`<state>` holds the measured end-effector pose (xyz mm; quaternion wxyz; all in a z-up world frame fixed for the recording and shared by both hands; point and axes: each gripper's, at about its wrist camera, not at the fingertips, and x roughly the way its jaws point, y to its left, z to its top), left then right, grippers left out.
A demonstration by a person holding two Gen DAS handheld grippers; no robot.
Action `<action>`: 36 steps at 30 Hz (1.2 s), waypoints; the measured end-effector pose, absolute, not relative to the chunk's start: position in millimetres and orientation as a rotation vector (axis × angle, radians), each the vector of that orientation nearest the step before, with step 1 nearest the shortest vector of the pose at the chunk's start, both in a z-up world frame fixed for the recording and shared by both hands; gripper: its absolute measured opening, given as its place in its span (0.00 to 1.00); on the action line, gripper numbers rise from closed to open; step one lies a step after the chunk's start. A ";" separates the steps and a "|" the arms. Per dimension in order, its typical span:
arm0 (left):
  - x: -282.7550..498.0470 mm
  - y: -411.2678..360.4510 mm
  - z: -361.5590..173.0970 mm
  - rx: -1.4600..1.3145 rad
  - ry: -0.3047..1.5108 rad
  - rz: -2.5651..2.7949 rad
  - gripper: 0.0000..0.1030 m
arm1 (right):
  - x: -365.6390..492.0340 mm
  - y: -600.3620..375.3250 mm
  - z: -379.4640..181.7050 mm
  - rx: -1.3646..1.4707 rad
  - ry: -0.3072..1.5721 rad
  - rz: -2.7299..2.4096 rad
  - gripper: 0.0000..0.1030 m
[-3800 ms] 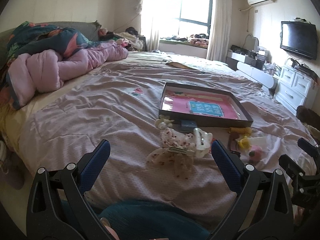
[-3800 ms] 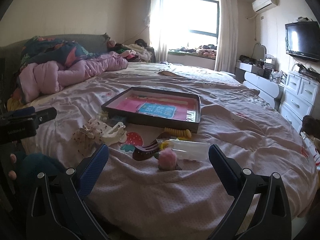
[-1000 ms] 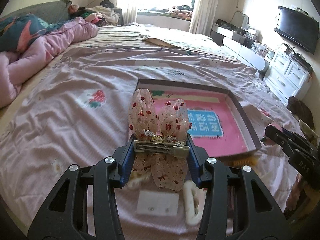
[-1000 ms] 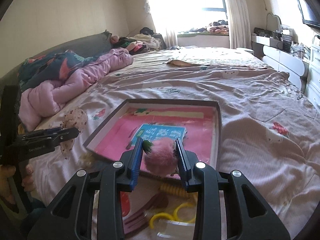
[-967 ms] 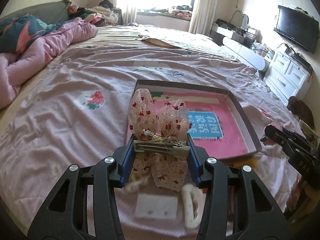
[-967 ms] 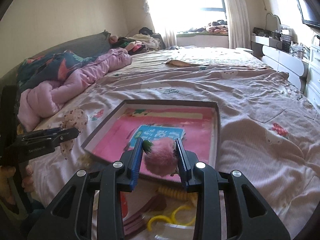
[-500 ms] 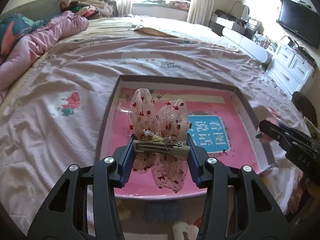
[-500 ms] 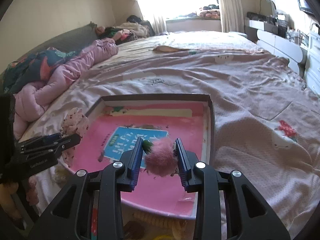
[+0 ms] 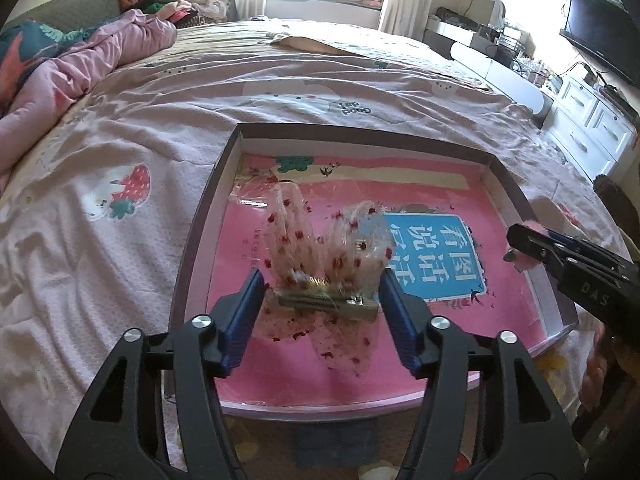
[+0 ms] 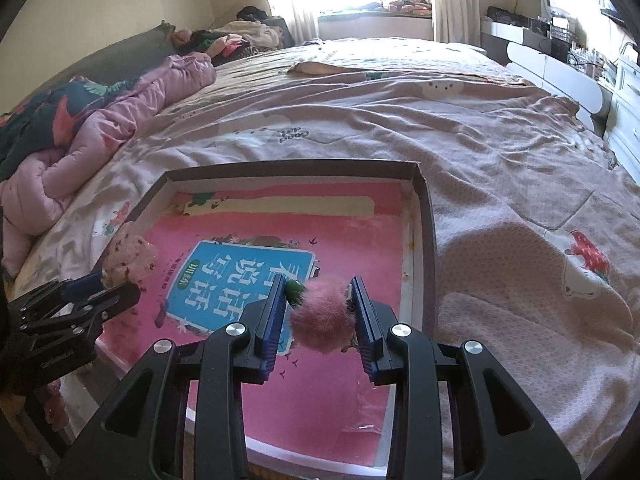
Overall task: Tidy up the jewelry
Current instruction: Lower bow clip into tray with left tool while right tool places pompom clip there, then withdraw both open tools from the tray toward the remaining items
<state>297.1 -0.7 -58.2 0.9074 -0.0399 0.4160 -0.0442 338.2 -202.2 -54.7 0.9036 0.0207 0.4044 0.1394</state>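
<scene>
A shallow tray (image 9: 200,216) with a pink printed floor lies on the bed; it also shows in the right wrist view (image 10: 424,216). My left gripper (image 9: 322,300) stands over the tray's near left part, its fingers parted a little wider than the metal clip of the sheer red-dotted bow hair clip (image 9: 328,256), which looks blurred between them. My right gripper (image 10: 320,312) is shut on a pink fluffy pom-pom clip (image 10: 322,330) with a green bead, above the tray's right half. The bow (image 10: 130,258) and left gripper show at left there.
The bed carries a pink printed quilt (image 9: 120,140). A pink duvet and clothes (image 9: 80,68) lie at the far left. White drawers and a TV (image 9: 600,32) stand at right. Small items lie on the quilt just below the tray's near edge (image 9: 332,446).
Both grippers moved forward over the tray. The left fingers spread apart and the bow clip now looks blurred and slipping between them. The right gripper still clamps the pom-pom.
</scene>
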 end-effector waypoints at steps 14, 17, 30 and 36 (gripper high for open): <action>279.5 8.2 -41.3 -0.097 0.800 -0.069 0.79 | 319.9 -207.8 -41.7 0.045 0.782 0.282 0.63; 270.4 11.4 -32.1 -0.099 0.773 -0.061 0.80 | 305.6 -208.8 -29.9 0.039 0.743 0.296 0.71; 220.2 21.9 8.7 -0.126 0.636 -0.034 0.89 | 229.9 -210.4 21.2 -0.029 0.520 0.286 0.92; 196.9 23.3 21.7 -0.123 0.594 -0.033 0.89 | 202.6 -212.4 34.0 -0.029 0.471 0.300 0.93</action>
